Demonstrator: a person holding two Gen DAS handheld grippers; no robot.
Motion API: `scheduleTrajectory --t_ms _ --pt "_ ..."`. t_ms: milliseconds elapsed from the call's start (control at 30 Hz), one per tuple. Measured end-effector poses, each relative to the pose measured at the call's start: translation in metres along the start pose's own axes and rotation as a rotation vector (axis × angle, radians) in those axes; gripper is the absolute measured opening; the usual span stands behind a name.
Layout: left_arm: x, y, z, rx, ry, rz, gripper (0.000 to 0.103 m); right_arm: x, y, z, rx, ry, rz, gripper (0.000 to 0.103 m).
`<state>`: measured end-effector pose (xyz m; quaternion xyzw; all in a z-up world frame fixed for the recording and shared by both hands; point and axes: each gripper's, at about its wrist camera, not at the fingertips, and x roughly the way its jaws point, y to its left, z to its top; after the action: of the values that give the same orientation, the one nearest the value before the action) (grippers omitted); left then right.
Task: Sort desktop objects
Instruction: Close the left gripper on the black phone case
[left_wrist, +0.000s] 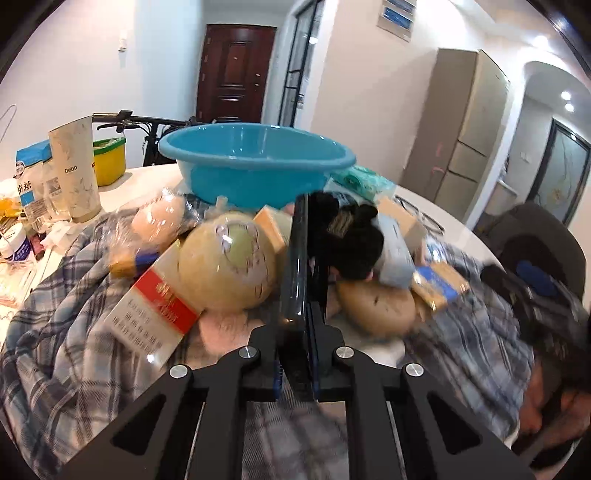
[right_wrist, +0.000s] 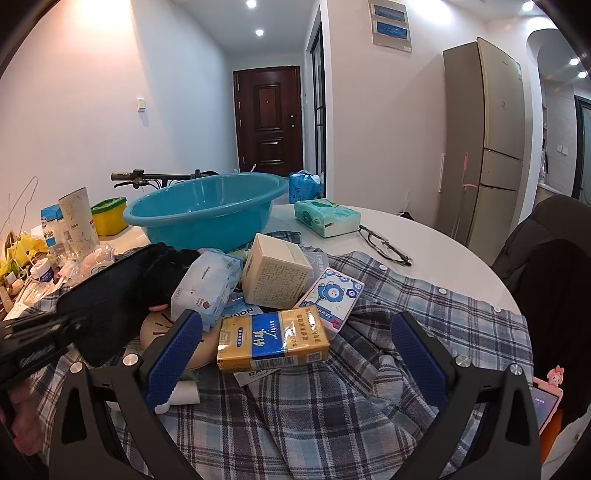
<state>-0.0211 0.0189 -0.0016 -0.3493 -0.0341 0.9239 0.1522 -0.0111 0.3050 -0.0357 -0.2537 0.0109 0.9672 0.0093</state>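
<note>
A heap of small goods lies on a plaid shirt (right_wrist: 332, 406) in front of a blue basin (right_wrist: 207, 214) (left_wrist: 255, 158). My right gripper (right_wrist: 297, 319) stands open, and a yellow-and-blue pack (right_wrist: 273, 339) lies between its fingers without touching the pads. Behind the pack are a beige box (right_wrist: 275, 273), a flower-print tissue pack (right_wrist: 332, 295) and a white wipes pack (right_wrist: 207, 280). My left gripper (left_wrist: 304, 199) (right_wrist: 155, 251) is shut, its tips against a black fluffy thing (left_wrist: 347, 243) (right_wrist: 170, 266). Whether the fluff is pinched I cannot tell. A red-and-white box (left_wrist: 155, 317) and a round wrapped item (left_wrist: 225, 262) lie to its left.
A green tissue box (right_wrist: 327, 216) and glasses (right_wrist: 384, 245) lie on the white round table (right_wrist: 443, 258) at the back right. A paper cup (right_wrist: 79, 218), a yellow tub (right_wrist: 109, 216) and bags crowd the left side. A jacket-draped chair (right_wrist: 546, 258) stands right, a pink-cased phone (right_wrist: 546, 402) below it.
</note>
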Motion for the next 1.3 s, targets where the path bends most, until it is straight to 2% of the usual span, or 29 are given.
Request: scheduleTrajectory --t_ms 167,367,433,533,567,633,800,1133,1300 --pt "-0.016 0.004 -0.011 0.017 -0.001 -0.013 0.012 0.003 -0.003 0.000 0.022 0.011 0.005 0.102" --pt "-0.002 0.001 0.000 0.002 -0.032 0.039 0.013 0.001 0.009 -0.002 -0.018 0.014 0.020 0.102" --pt "0.005 0.000 0.003 -0.004 -0.033 0.056 0.027 0.000 0.009 -0.002 -0.025 0.008 0.008 0.102" --pt "0.011 -0.002 0.006 -0.015 -0.040 0.074 0.029 0.002 0.004 -0.002 -0.008 0.013 0.005 0.102" --pt "0.013 -0.002 0.007 -0.012 -0.037 0.087 0.027 0.003 0.002 -0.002 -0.003 0.015 0.005 0.102" --pt "0.016 -0.002 0.007 -0.007 -0.034 0.105 0.010 0.005 0.000 -0.003 0.003 0.021 0.001 0.102" --pt "0.016 0.003 0.005 -0.031 -0.028 0.092 0.004 0.009 0.001 -0.004 0.004 0.032 0.007 0.102" --pt "-0.010 -0.004 0.001 0.039 -0.145 0.140 0.004 0.010 0.008 -0.005 -0.009 0.039 0.016 0.102" --pt "-0.024 -0.001 0.002 0.003 -0.202 0.131 0.003 0.014 0.007 -0.007 -0.006 0.055 0.010 0.102"
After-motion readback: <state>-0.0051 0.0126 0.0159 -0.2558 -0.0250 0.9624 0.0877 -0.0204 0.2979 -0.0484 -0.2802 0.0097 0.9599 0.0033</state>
